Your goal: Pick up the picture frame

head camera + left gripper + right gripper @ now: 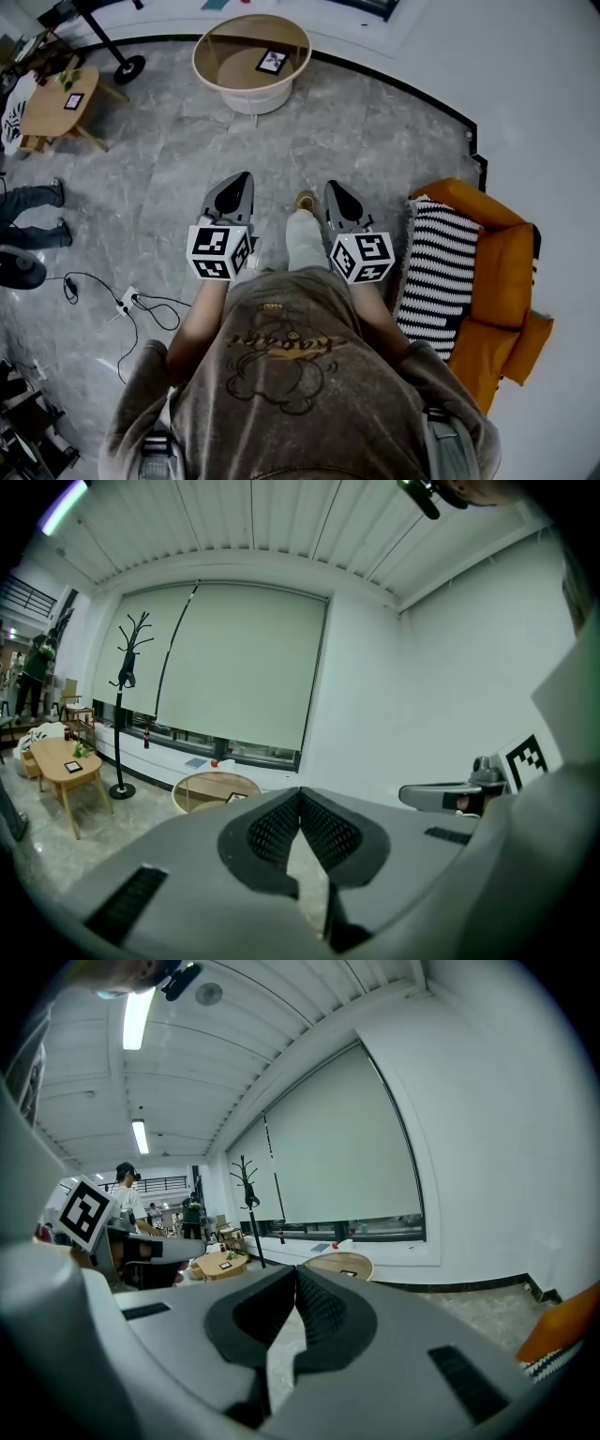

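The picture frame point(272, 62) is a small dark-edged square lying flat on a round wooden table point(211, 42) far ahead; it also shows as a dark speck in the left gripper view point(234, 797) and the right gripper view point(350, 1274). My left gripper point(246, 176) and right gripper point(333, 186) are held side by side in front of my body, both pointing towards that table and well short of it. Each has its jaws shut with nothing between them, as the left gripper point(300, 791) and the right gripper point(296, 1269) show up close.
An orange sofa point(502, 281) with a striped blanket point(436, 267) stands to the right. At the far left is a low wooden table point(52, 108) with another small frame point(73, 100). A coat stand base point(129, 67), a floor cable with a power strip point(127, 302) and a person's legs point(33, 216) lie left.
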The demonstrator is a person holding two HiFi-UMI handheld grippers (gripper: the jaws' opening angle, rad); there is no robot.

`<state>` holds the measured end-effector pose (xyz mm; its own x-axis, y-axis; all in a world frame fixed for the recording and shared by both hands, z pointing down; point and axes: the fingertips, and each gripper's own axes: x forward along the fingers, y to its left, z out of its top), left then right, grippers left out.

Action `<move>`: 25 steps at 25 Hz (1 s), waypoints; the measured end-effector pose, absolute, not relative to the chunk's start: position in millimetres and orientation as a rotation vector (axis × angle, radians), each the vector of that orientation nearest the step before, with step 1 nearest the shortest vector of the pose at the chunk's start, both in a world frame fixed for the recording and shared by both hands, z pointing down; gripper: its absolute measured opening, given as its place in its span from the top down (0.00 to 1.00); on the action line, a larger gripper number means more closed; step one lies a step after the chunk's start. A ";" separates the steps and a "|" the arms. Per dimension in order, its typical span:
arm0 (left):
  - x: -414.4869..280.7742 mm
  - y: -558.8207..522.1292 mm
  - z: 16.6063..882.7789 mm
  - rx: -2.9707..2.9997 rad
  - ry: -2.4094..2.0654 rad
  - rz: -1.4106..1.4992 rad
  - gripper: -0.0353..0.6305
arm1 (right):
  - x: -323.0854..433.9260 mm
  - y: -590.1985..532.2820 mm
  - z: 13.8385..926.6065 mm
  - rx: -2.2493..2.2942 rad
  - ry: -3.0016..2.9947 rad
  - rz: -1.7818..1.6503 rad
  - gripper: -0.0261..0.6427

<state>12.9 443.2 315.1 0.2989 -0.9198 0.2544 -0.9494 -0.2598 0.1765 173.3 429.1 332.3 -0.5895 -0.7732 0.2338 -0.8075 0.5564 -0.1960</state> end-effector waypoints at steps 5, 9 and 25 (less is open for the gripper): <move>10.3 423.9 318.8 2.279 -1.692 0.148 0.92 | 167.3 410.2 339.2 1.348 -2.663 0.446 0.93; 7.1 406.1 321.9 2.272 -1.689 0.151 0.92 | 162.3 392.0 342.3 1.341 -2.664 0.449 0.93; -2.1 317.8 317.1 2.267 -1.672 0.156 0.92 | 152.0 303.4 344.0 1.332 -2.643 0.476 0.93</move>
<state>-2.1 317.8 317.1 0.3092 -0.9109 0.2733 -0.9457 -0.2643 0.1891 152.0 303.4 344.0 -0.5970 -0.7565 0.2670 -0.8021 0.5572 -0.2149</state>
